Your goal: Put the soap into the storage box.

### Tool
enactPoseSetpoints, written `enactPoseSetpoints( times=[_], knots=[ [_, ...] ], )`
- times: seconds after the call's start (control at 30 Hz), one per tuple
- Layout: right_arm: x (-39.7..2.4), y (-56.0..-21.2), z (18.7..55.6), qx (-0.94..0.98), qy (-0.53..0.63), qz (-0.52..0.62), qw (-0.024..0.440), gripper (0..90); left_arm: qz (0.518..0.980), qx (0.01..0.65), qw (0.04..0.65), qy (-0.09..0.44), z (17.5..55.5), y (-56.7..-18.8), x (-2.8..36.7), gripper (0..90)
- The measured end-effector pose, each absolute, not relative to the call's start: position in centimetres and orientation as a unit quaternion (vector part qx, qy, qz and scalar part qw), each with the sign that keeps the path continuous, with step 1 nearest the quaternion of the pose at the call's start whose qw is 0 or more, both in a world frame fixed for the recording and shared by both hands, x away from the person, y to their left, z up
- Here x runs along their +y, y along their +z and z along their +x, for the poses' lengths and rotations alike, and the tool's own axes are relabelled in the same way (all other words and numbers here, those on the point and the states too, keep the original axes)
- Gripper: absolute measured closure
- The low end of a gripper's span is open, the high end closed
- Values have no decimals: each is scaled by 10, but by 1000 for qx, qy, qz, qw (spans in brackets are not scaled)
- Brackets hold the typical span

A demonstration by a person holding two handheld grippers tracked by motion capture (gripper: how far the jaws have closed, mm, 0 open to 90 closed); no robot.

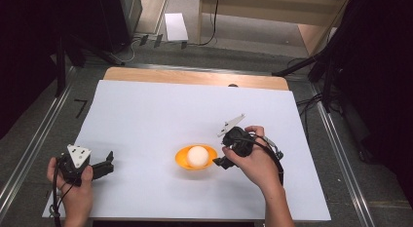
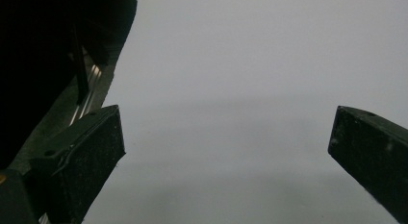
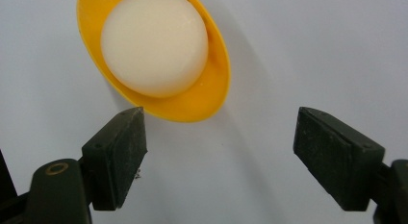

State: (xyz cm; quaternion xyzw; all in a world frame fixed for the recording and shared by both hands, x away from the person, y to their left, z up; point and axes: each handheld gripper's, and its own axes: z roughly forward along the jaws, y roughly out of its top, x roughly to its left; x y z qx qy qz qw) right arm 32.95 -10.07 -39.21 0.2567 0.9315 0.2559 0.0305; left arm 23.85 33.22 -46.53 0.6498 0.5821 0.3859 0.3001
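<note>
Right tongs [image 3: 219, 152] spread wide, empty, hovering just beside the orange bowl [image 3: 211, 96] with the white ball [image 3: 154, 43] sitting in it, mid-bench. Left tongs [image 2: 226, 156] also released, idle over the bare white sheet [image 1: 146, 110]. Likely approach stage; next needs lining up on bowl or ball.

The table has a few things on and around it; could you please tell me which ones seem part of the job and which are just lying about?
Likely part of the job:
- orange bowl
- white ball sitting in it
- right tongs, open beside the bowl
- left tongs, open, apart

Just lying about:
- white box on the floor beyond the table
- cables near it
</note>
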Motion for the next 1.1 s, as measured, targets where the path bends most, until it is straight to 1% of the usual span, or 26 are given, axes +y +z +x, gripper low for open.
enactPoseSetpoints(
  times=[0.8,1.1],
  knots=[
    [-144,-399,326,916,253,309,49,154,640,587,312,385,237,-465,335,0],
    [-166,-404,325,904,254,338,65,136,641,586,311,387,237,-465,334,0]
  ],
)
